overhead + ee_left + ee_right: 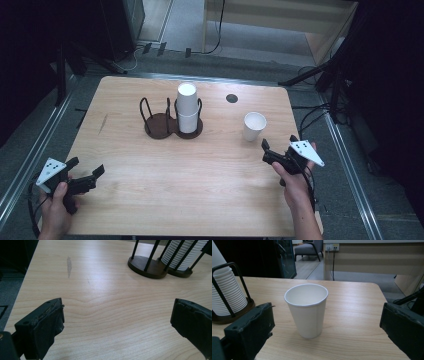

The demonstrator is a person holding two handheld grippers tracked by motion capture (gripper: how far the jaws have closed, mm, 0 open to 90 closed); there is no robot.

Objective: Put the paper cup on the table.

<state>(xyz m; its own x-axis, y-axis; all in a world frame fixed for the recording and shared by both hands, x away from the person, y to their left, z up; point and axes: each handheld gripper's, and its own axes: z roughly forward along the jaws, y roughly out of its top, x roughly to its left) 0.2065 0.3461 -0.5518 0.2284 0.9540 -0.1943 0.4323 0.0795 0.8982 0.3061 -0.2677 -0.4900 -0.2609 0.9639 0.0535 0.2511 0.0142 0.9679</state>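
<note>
High view: single white paper cup (pixel 254 126) standing upright and mouth-up on the wooden table (pixel 165 185), right of the dark wire cup holder (pixel 171 120) that carries a stack of paper cups (pixel 187 107). The right gripper (pixel 279 145) lies just beside the single cup, on the person's side of it and slightly to its right, jaws spread wide and empty. In the right gripper view the cup (pixel 307 310) stands dead ahead, centred between the two jaws but apart from both, its long axis vertical, so a straight forward advance would likely bracket it. The left gripper (pixel 88 172), likewise spread and empty, sits at the near left edge, well apart from the cup.
</note>
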